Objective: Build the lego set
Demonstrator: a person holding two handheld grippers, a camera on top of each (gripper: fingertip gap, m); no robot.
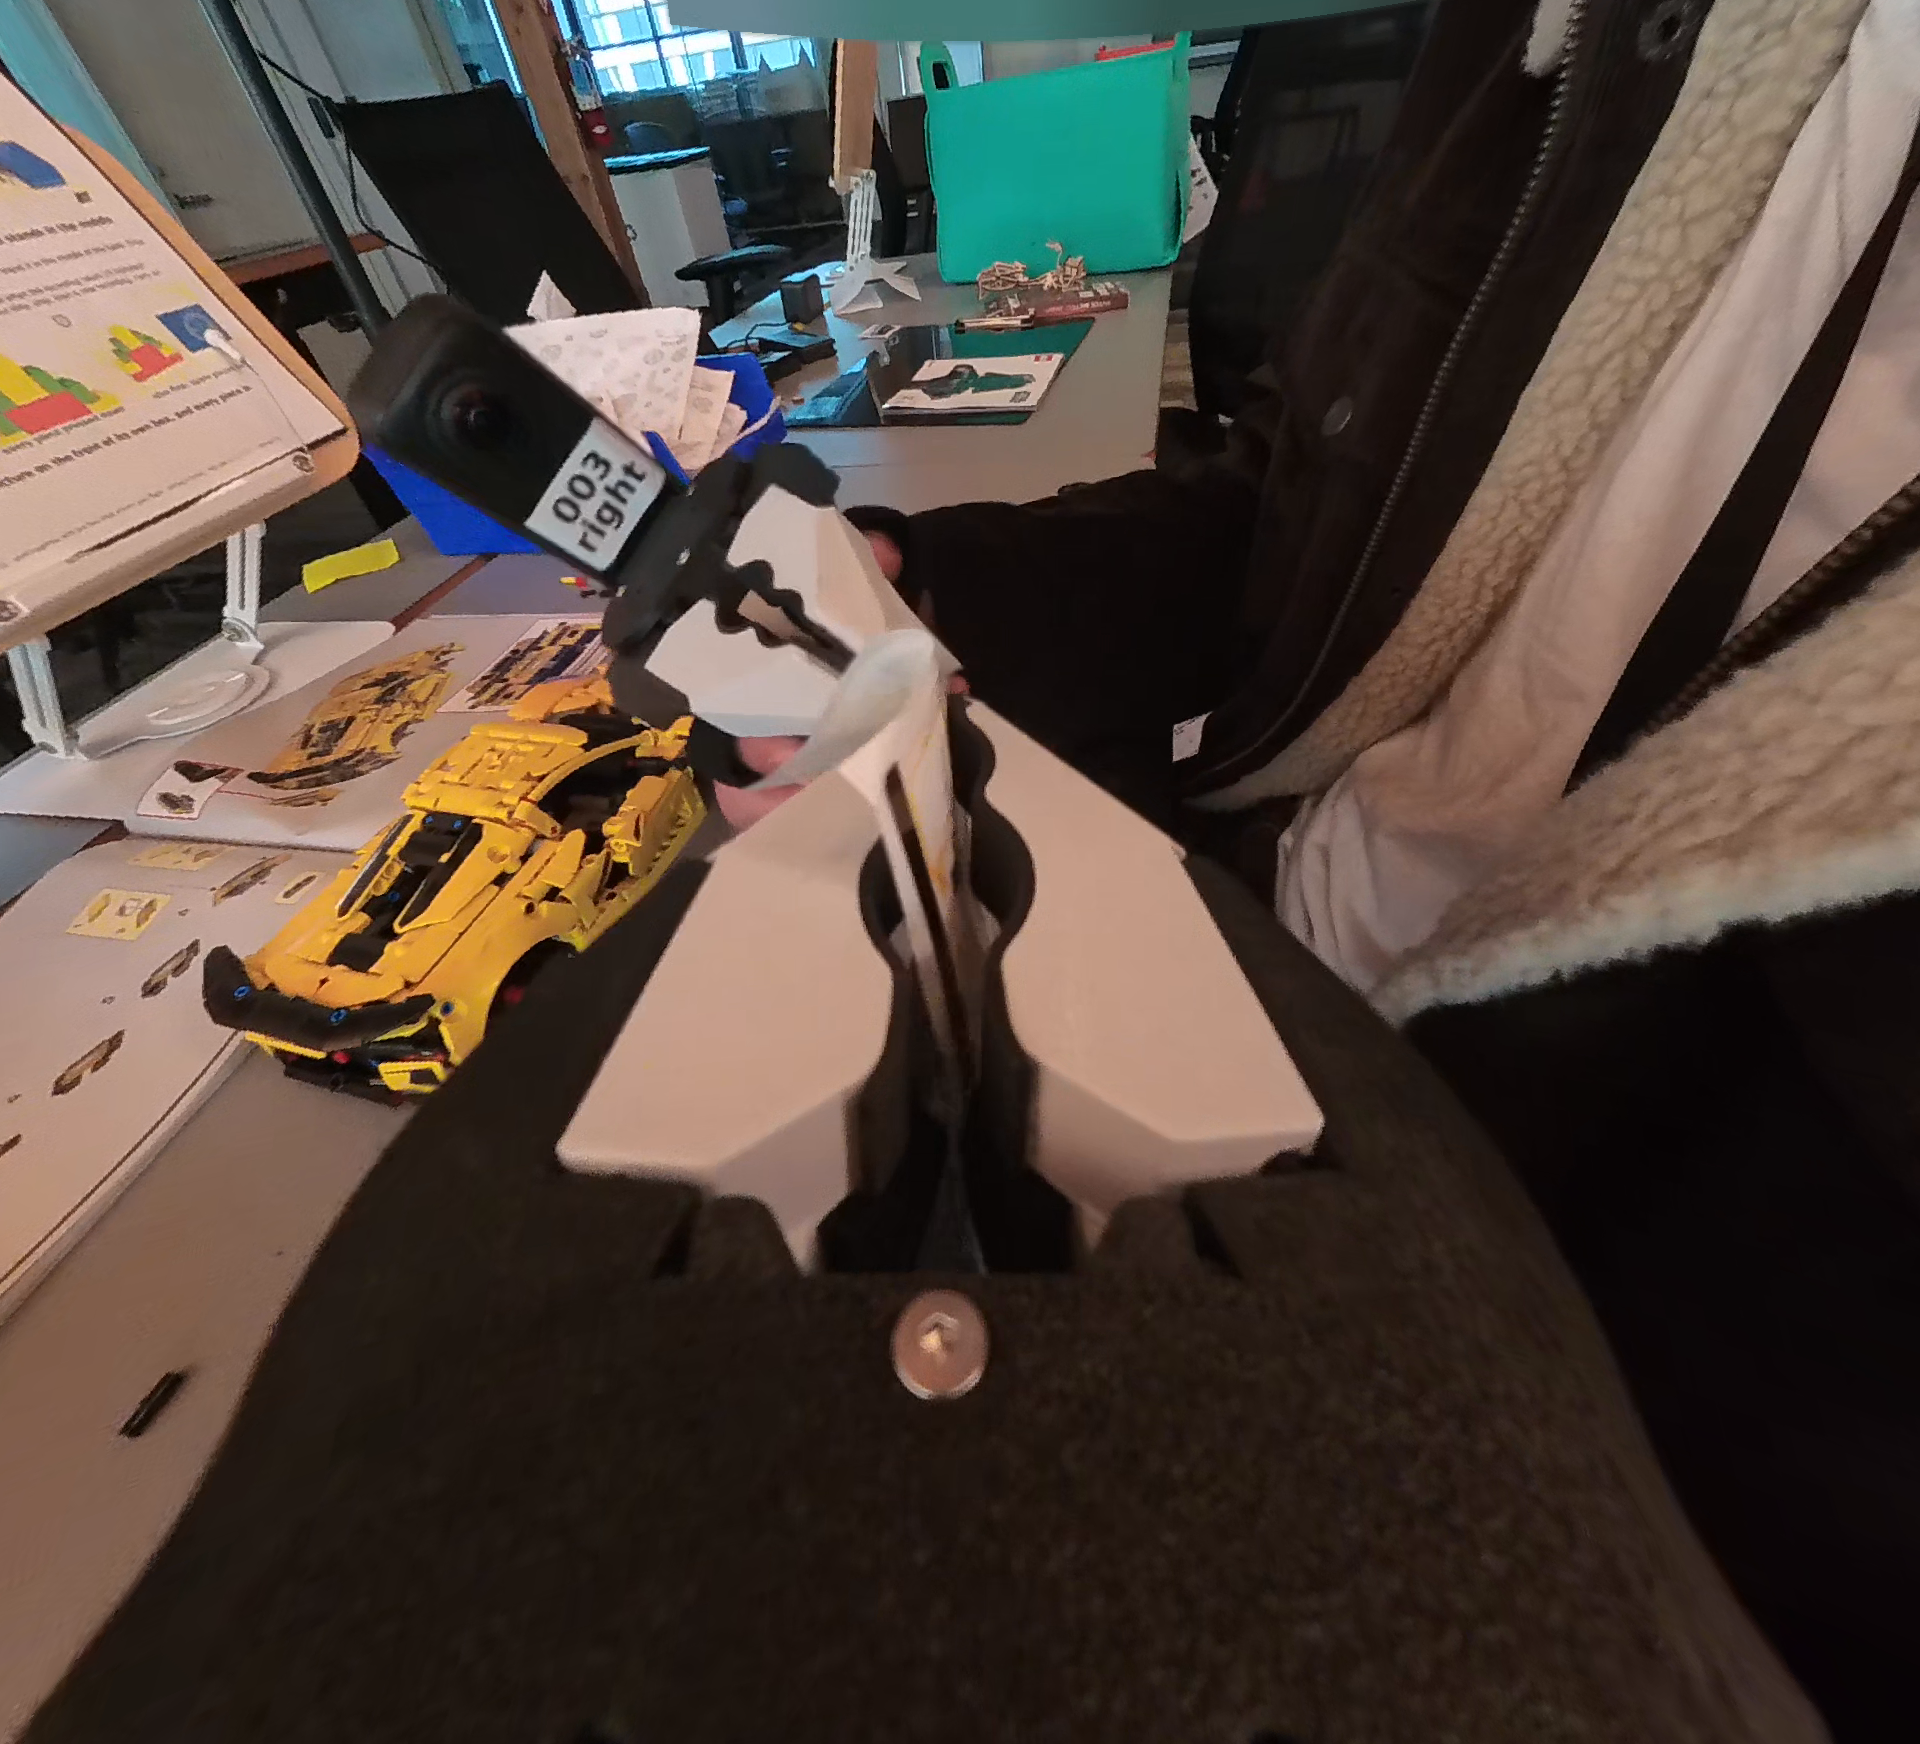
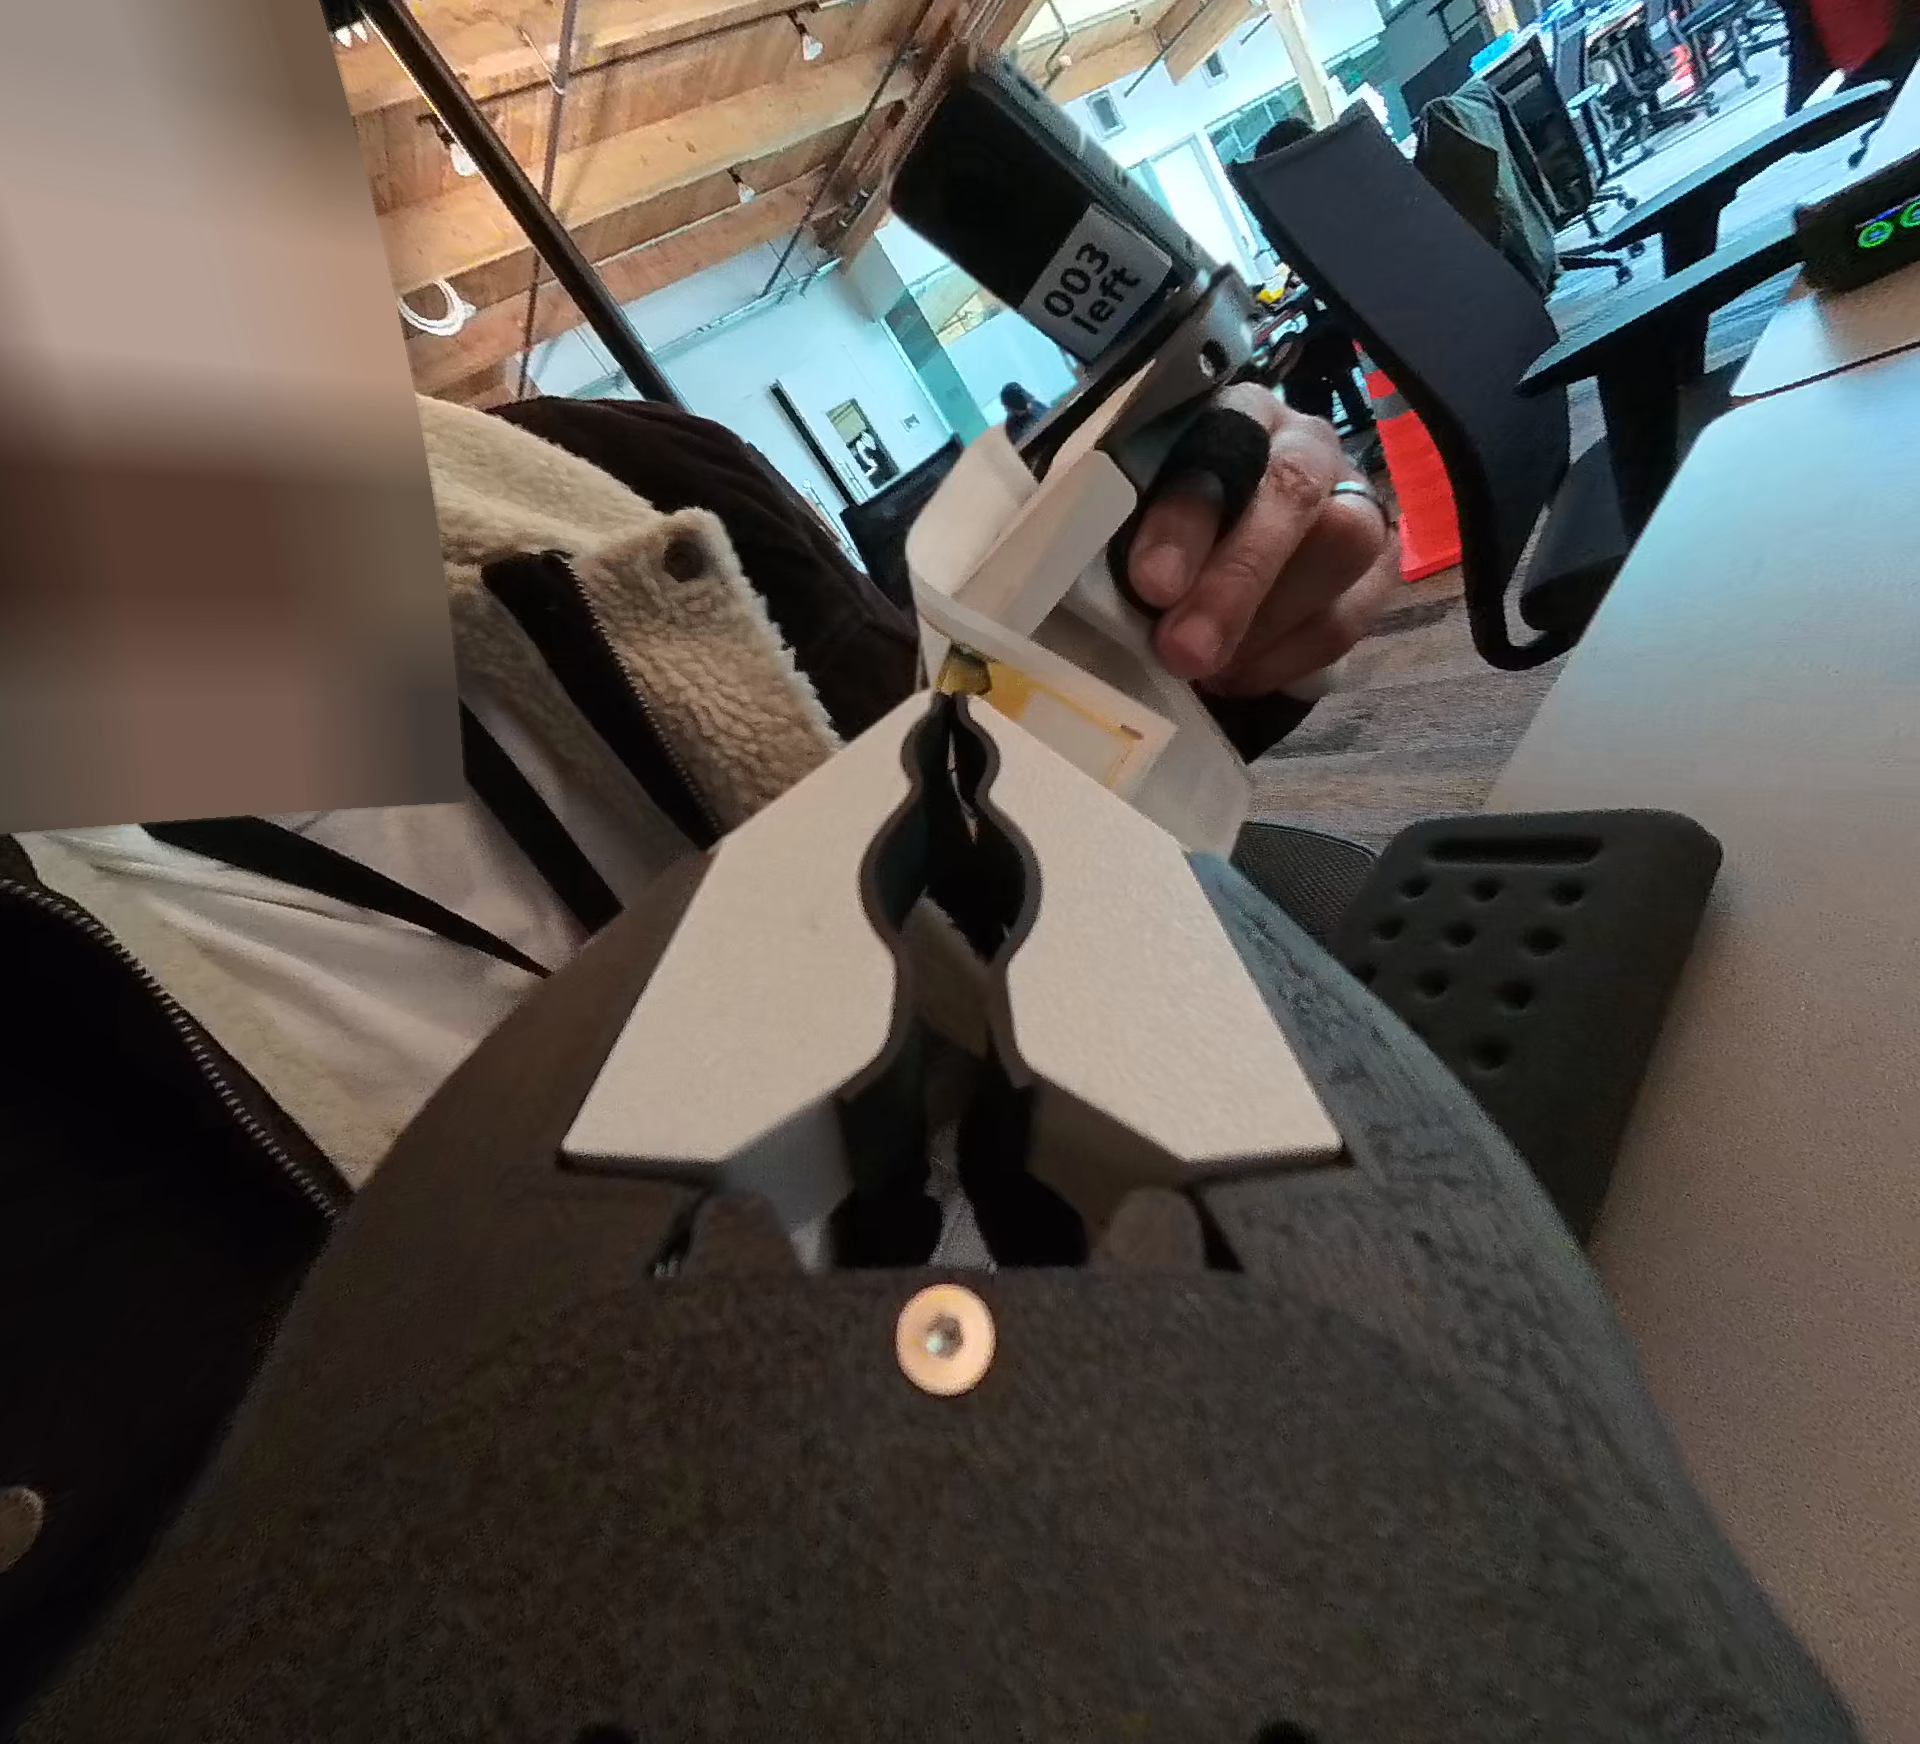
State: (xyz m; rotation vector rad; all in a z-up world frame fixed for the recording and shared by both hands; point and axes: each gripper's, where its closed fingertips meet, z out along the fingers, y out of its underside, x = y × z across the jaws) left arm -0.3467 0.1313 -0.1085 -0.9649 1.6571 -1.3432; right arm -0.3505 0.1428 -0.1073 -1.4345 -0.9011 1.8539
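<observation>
Two grippers are counted: the left gripper and the right gripper. One yellow lego car is counted on the table. One open instruction booklet is seen behind the car, and one closed booklet on the far desk. One blue bin and one green bag are counted. One tilted display board is present. One perforated black pad is visible.
</observation>
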